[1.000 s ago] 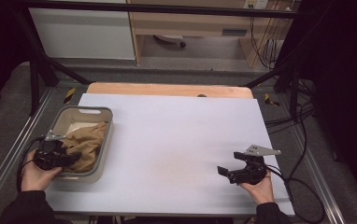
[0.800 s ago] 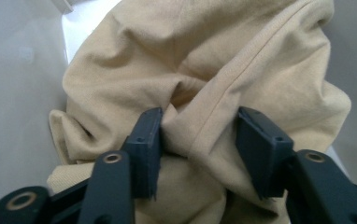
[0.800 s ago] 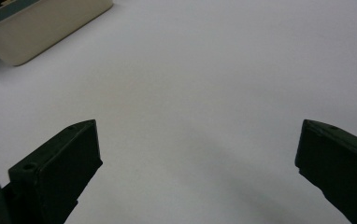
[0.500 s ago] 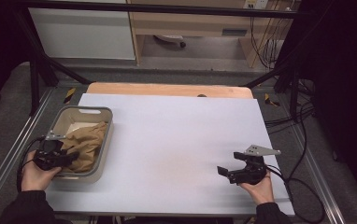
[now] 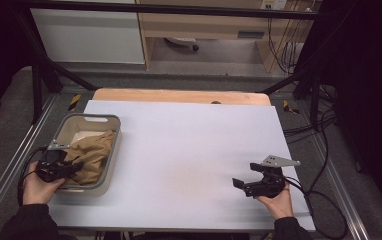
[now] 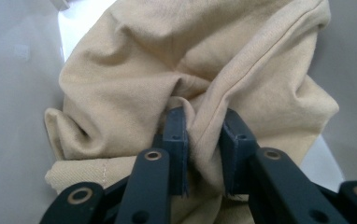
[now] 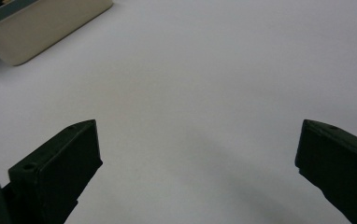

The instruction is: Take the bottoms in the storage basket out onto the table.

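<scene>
Cloth: tan cloth [image 6: 204, 70] crumpled in the grey bin [image 5: 110, 165] at the desk's left edge.
Left gripper [image 6: 203, 140]: jaws just closing, pinching a fold.
Right gripper [image 7: 195, 163]: wide, nothing between its jaws, over the near right of the desk.
Tip: grip firmly, then lift straight up clear of the rim.

White table sheet [image 5: 179, 145]; wooden board [image 5: 179, 95] behind; perhaps cabinets [image 5: 86, 35] beyond.
</scene>
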`<state>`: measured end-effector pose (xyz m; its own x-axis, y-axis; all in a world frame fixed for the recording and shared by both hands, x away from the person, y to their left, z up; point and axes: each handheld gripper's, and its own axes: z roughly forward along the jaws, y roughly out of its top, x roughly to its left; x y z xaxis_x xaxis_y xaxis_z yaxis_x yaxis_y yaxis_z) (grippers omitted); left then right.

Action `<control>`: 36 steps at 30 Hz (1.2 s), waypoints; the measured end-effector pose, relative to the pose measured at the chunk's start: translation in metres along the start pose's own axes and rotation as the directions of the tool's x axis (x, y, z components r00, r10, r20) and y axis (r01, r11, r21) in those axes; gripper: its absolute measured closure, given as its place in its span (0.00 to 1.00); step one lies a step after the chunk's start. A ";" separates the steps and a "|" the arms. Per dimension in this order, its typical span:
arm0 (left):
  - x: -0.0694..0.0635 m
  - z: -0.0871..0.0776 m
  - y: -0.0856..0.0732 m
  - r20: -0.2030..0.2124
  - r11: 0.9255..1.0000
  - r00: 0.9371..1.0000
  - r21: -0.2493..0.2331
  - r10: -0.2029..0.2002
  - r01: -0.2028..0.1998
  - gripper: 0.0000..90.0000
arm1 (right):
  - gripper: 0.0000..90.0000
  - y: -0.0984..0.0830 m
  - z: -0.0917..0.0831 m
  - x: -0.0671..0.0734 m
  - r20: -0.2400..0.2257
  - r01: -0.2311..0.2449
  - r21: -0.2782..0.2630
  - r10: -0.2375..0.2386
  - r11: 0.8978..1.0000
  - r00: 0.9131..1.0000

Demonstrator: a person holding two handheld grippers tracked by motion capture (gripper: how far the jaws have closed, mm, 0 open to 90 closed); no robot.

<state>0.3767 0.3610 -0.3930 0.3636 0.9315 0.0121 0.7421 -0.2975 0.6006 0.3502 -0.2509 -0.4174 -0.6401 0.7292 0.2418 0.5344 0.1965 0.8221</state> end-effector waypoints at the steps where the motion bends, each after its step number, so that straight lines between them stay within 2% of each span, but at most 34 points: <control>1: 0.000 0.000 0.000 0.001 1.000 1.000 -0.001 -0.001 0.001 0.84 | 0.01 0.000 0.000 0.000 0.000 0.001 0.000 -0.001 1.000 1.000; 25: -0.001 -0.006 0.001 0.017 1.000 1.000 -0.028 -0.008 0.008 0.91 | 0.01 0.000 0.000 0.000 0.000 0.000 0.001 0.000 1.000 1.000; 36: -0.003 -0.015 0.004 0.008 0.998 1.000 -0.068 -0.009 0.009 0.91 | 0.01 0.000 0.000 0.000 0.000 0.000 0.001 0.000 1.000 1.000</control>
<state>0.3701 0.3605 -0.3792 0.3615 0.9324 0.0005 0.7056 -0.2740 0.6535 0.3505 -0.2510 -0.4175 -0.6405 0.7289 0.2419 0.5348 0.1973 0.8217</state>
